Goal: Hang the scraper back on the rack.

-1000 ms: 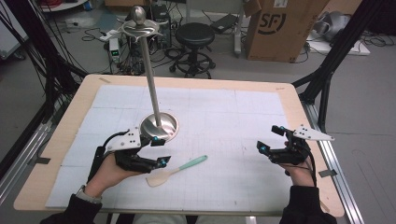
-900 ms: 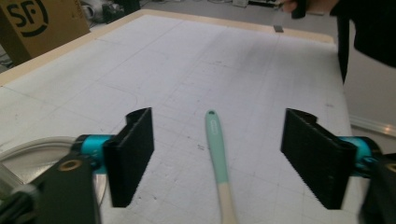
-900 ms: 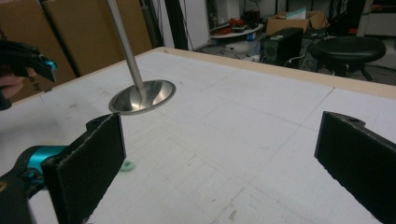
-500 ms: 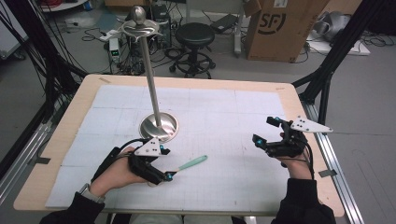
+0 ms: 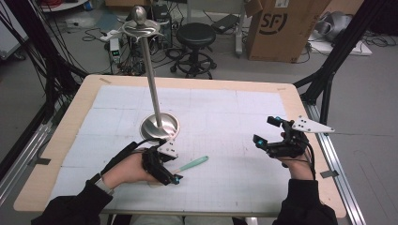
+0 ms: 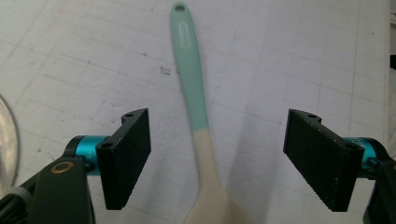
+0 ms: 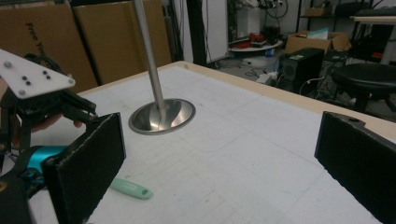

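While the silicone spatula (image 6: 198,116) is lying flat on the gridded white mat (image 5: 220,112) that is covering the surface (image 5: 75,112), the left hand-held gripper (image 5: 165,168) is hovering low over it with its jaws spread wide, having just been opening and then closing a little, and neither pad is touching the spatula lying between them. In the left gripper view the spatula's mint-green handle is running away from the jaws, its hanging hole at the far end, and its cream blade is sitting at the near edge between the two black pads. In the high view the green handle is sticking out just beside the steel stand (image 5: 157,112), on the side of its round base that faces the person, and the left hand-held gripper is sitting just beside that base too, covering the blade end. The stand is rising upright from its round base as a thin pole with a knobbed top. The right hand-held gripper (image 5: 270,131) is being held well apart from the stand, toward the right edge of the surface, lifted off the mat, with its jaws spread wide and nothing between them; its own view is looking across the mat toward the stand's base and the tip of the green handle.
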Tool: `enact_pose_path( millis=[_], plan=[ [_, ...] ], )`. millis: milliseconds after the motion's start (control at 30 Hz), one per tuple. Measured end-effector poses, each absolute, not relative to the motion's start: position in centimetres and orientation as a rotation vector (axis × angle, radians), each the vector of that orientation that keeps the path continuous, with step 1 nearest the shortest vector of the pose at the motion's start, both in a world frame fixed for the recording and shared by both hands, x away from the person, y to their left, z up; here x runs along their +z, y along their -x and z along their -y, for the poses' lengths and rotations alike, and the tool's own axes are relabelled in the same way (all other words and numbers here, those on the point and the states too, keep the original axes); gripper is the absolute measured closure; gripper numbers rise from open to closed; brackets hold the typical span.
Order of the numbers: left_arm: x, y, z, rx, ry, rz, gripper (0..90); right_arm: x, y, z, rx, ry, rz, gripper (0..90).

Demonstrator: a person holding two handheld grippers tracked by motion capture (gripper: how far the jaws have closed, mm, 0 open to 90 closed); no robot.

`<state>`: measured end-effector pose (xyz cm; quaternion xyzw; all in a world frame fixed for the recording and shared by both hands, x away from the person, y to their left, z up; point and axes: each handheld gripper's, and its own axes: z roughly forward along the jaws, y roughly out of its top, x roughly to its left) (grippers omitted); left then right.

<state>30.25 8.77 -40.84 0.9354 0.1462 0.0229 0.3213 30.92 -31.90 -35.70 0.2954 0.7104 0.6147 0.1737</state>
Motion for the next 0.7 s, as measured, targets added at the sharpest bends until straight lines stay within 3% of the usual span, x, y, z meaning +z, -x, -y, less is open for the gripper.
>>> enact_pose_path(
  millis=[67, 600, 700],
  plan=[
    [-40.8, -30.6, -8.4, -0.003, -2.468, -0.437, 26.2, -35.7, -30.9, 32.0, 1.744, -0.836, -2.012, 0.8],
    [-40.2, -31.2, -5.7, 0.028, -2.731, -0.502, 50.6, -35.9, -31.1, 31.5, 1.735, -0.830, -2.053, 0.7],
    [-39.9, -31.1, -5.6, 0.037, -2.744, -0.527, 60.5, -36.0, -31.1, 31.5, 1.730, -0.828, -2.054, 0.8]
  ],
)
